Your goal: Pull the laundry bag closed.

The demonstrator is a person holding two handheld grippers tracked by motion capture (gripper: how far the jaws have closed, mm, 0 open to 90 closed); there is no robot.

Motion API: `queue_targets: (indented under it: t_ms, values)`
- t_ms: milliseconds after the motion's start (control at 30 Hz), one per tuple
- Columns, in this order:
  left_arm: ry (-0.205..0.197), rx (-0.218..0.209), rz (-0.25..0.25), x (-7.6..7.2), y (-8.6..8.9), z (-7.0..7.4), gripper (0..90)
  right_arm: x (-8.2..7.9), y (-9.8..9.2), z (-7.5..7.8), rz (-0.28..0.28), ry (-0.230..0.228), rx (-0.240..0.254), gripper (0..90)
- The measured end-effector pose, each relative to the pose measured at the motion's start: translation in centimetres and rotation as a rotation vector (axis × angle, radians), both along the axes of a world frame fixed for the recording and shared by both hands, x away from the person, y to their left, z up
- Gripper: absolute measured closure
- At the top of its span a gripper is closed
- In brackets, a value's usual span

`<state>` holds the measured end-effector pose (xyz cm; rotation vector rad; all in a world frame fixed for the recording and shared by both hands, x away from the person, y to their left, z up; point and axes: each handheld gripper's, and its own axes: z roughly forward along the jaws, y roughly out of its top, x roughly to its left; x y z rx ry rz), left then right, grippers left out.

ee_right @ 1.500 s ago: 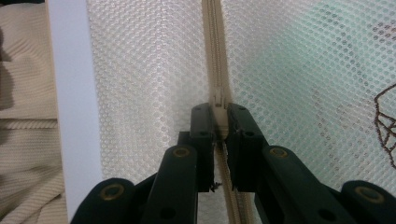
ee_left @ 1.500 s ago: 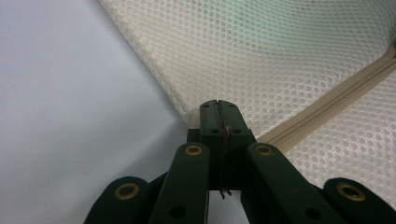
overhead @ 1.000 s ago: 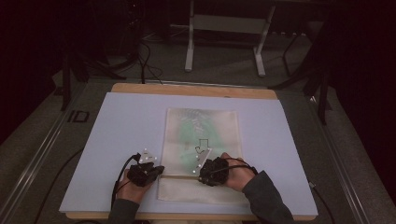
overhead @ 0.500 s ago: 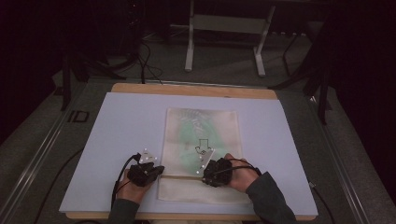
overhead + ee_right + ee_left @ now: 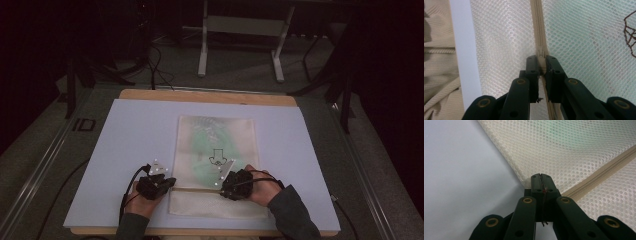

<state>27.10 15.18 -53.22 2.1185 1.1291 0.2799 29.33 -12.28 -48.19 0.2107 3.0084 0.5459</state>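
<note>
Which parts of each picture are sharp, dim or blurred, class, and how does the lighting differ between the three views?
High view: the table is lit, the room behind nearly black, the mesh bag soft and grainy. Left gripper view: the mesh is crisp, the near jaws slightly soft, and the light is even. Right gripper view: the zipper is sharp, with mild sheen on the mesh left of it.

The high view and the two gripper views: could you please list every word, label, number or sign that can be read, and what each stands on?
"ID": dark letters on the floor left of the table.
Dark line drawing, arrow-like, no letters legible: on the mesh bag, at; a part of it shows in the right gripper view.
No other text can be made out.
</note>
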Motion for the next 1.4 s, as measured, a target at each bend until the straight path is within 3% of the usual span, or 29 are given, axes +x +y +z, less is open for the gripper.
queue_targets:
  t_ms: [333,533,1400]
  values:
    - [0.001,-0.001,0.0,0.0,0.0,0.0,89.5,0.0,-1.2,-0.3,-0.018,0.005,-0.018,82.3]
    - [0.004,-0.003,0.0,0.0,0.0,0.0,89.5,0.1,-1.5,-0.3,-0.021,0.011,0.0,82.3]
    - [0.002,-0.002,0.001,0.0,0.0,0.0,89.5,0.1,-4.5,-1.0,-0.087,0.03,-0.004,82.3]
